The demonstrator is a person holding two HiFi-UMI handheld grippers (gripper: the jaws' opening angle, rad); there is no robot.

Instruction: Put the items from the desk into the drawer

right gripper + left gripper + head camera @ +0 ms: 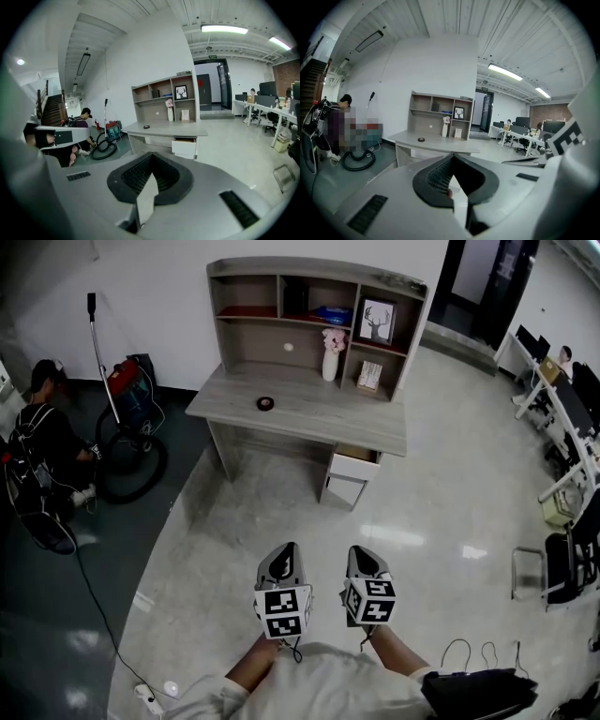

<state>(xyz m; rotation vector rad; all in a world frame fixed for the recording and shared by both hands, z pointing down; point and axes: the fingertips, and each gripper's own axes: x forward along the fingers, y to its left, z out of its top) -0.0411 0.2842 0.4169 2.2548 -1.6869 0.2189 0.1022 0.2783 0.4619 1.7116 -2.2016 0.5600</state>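
The desk (309, 413) is seen straight ahead of the person and well apart from both grippers, with a wide stretch of bare floor between. Its long edge is laid across the line of approach. A shelf unit is set along its back.

The drawer (354, 465) is found under the desk's right end, pulled partly open, with its front faced toward the person. It is judged to lie more in line with the right gripper (364, 557) than with the left gripper (285, 554).

Both grippers are held side by side, low in the head view, and pointed at the desk. The jaws of each are pressed together and nothing is held between them.

On the desktop, a white vase (330, 362) and a small upright card (369, 376) are placed toward the right, above the drawer. A small dark round thing (265, 403) is set alone left of centre, so the left gripper is judged the nearer one for it. Nothing is within reach yet.
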